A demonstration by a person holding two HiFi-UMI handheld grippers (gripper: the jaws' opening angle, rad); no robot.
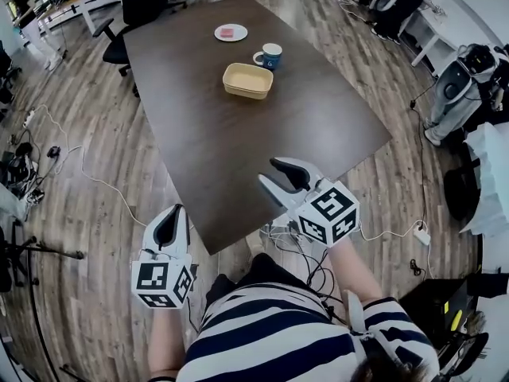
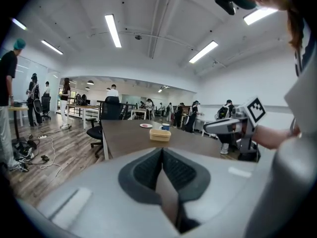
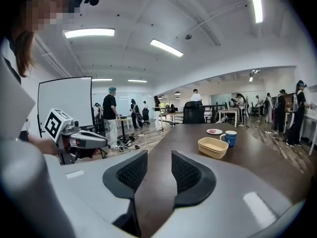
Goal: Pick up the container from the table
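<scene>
A shallow tan container (image 1: 247, 80) sits empty on the dark brown table (image 1: 215, 157), toward its far half. It also shows in the left gripper view as the container (image 2: 160, 135) and in the right gripper view as the container (image 3: 213, 147), well beyond both sets of jaws. My right gripper (image 1: 273, 171) hovers over the table's near edge, open with nothing between its pads (image 3: 184, 172). My left gripper (image 1: 176, 212) hangs off the table's near left corner over the floor, its jaws shut and empty (image 2: 162, 152).
A blue mug (image 1: 270, 56) stands just behind the container and a white plate (image 1: 231, 32) with something pink lies further back. A black office chair (image 1: 127, 22) is at the table's far left. Cables run over the wood floor (image 1: 79, 173). People stand by distant desks.
</scene>
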